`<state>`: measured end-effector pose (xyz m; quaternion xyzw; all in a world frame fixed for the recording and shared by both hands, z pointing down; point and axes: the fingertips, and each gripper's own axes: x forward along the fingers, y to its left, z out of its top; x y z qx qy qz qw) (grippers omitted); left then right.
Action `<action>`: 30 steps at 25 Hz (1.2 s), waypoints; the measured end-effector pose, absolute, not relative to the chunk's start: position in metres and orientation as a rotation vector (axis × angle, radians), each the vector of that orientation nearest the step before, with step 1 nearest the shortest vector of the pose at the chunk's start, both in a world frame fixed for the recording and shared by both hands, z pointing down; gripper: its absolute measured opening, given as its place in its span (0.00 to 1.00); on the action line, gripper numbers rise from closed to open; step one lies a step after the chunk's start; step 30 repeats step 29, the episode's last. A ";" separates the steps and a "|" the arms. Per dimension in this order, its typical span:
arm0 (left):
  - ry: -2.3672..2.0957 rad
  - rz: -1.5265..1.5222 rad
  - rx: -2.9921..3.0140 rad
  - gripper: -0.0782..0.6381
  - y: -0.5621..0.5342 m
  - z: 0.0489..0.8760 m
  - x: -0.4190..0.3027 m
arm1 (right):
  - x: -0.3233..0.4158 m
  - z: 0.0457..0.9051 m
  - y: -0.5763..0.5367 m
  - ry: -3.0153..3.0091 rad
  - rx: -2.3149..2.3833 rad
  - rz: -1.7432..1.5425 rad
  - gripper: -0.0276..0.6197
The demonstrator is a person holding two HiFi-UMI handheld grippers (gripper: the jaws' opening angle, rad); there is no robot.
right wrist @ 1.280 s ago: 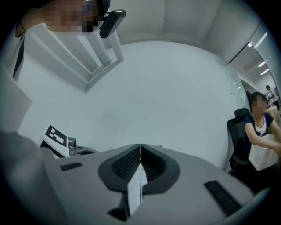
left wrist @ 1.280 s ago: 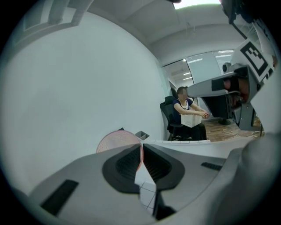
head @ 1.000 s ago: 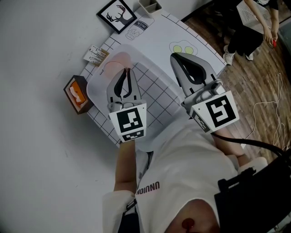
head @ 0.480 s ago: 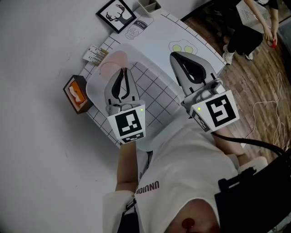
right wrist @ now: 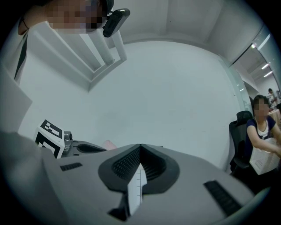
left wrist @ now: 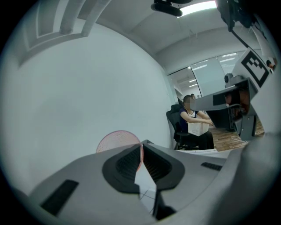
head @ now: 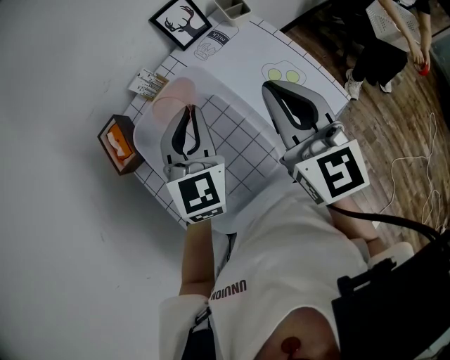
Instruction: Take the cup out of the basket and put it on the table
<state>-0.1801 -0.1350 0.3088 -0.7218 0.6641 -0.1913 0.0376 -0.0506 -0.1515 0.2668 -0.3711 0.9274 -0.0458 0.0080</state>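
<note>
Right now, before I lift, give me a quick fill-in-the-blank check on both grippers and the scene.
The cup pinched at its rim by the left gripper is ____ in colour.
The right gripper, jaws together, holds ____.
The framed picture at the table's far end shows a ____.
Missing words: pink; nothing; deer.

**Room setting.** Desk with a white gridded top. Right of the desk: wood-plank floor carrying a loose white cable. Left of it: plain pale wall. Beyond the desk: black office chair, glazed partitions, ceiling strip light.
</note>
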 end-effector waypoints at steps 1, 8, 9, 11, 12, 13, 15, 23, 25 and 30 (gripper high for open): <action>2.039 -0.585 -2.214 0.15 -0.135 0.308 -0.180 | -0.051 0.267 -0.151 2.902 -1.159 -0.138 0.07; 2.044 -0.598 -2.208 0.15 -0.134 0.310 -0.181 | -0.052 0.266 -0.150 2.909 -1.154 -0.122 0.07; 2.044 -0.598 -2.209 0.15 -0.134 0.310 -0.181 | -0.052 0.266 -0.150 2.909 -1.154 -0.122 0.07; 2.044 -0.597 -2.209 0.15 -0.134 0.310 -0.180 | -0.052 0.266 -0.150 2.909 -1.153 -0.122 0.07; 2.044 -0.598 -2.209 0.15 -0.134 0.310 -0.180 | -0.052 0.267 -0.150 2.909 -1.152 -0.122 0.07; 2.044 -0.599 -2.209 0.15 -0.134 0.310 -0.180 | -0.051 0.267 -0.150 2.909 -1.152 -0.122 0.07; 2.042 -0.602 -2.209 0.15 -0.134 0.310 -0.180 | -0.051 0.267 -0.150 2.908 -1.152 -0.122 0.07; 2.040 -0.603 -2.206 0.15 -0.133 0.309 -0.179 | -0.050 0.266 -0.149 2.902 -1.149 -0.126 0.07; 2.040 -0.604 -2.206 0.15 -0.133 0.309 -0.179 | -0.050 0.266 -0.149 2.902 -1.149 -0.126 0.07; 2.040 -0.603 -2.205 0.15 -0.134 0.309 -0.180 | -0.051 0.266 -0.150 2.902 -1.151 -0.127 0.07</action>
